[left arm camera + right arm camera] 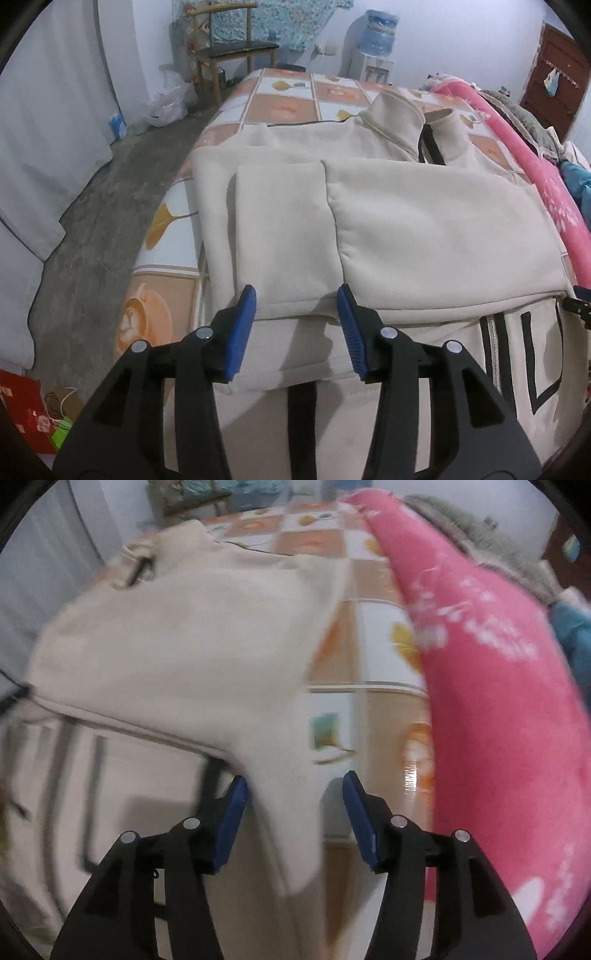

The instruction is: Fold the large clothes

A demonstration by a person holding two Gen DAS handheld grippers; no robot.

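A large cream jacket (424, 229) with black stripes and a zip lies on the table, its collar (399, 110) at the far end. Both sleeves are folded across the body; the left one (280, 229) ends just ahead of my left gripper (296, 295). That gripper hovers open over the sleeve's near edge with nothing pinched between its blue pads. In the blurred right wrist view, the jacket (166, 646) fills the left side. A cream flap of it hangs between the open jaws of my right gripper (294, 779), close to the left pad (232, 812) but not squeezed.
The table wears a checked orange and white cloth (280, 107). A pink blanket (498, 701) is heaped along its right side. A wooden chair (236, 48) and a water dispenser (378, 40) stand beyond the far end. Bare concrete floor (96, 229) and a red box (22, 406) lie left.
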